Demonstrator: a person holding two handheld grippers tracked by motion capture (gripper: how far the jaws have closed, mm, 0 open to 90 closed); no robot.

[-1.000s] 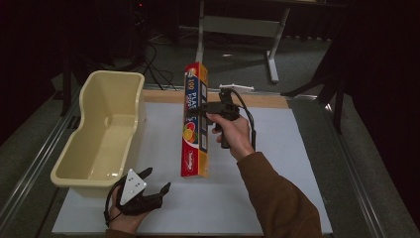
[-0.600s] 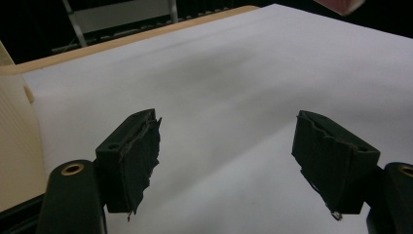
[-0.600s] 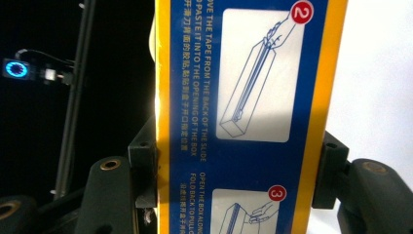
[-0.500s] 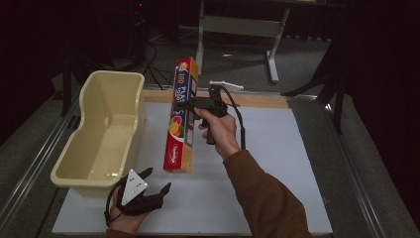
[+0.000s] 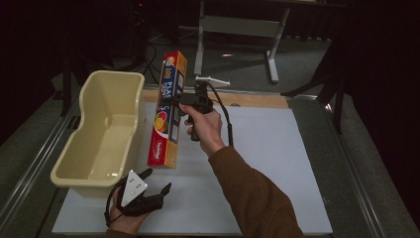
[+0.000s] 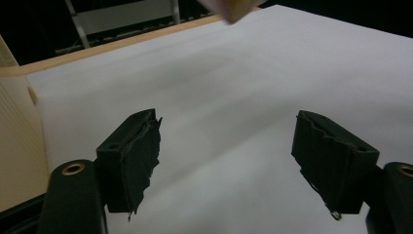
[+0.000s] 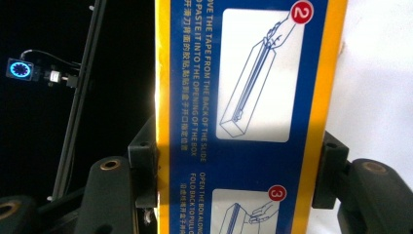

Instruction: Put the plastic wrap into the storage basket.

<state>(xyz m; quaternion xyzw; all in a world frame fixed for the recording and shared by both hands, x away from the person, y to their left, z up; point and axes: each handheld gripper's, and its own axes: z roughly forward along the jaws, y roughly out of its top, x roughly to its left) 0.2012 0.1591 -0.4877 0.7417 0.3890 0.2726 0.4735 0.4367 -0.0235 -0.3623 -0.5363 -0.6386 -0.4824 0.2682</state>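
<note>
The right tongs (image 5: 174, 99) grip a long cling-film box (image 5: 167, 111), clamped across its width and held tilted above the white table (image 5: 277, 163), just beside a cream plastic tub (image 5: 106, 129). The left tongs (image 5: 157, 182) rest open near the table's front edge, holding nothing.

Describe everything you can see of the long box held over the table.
The long box is a slim carton, cardboard by the look, orange and yellow on the edges with blue panels, fruit pictures and white print. One face carries numbered instruction drawings. It hangs tilted, top end away from the person, lower end near the white table cover, beside the cream tub. The right hand-held gripper clamps its sides mid-length.
</note>
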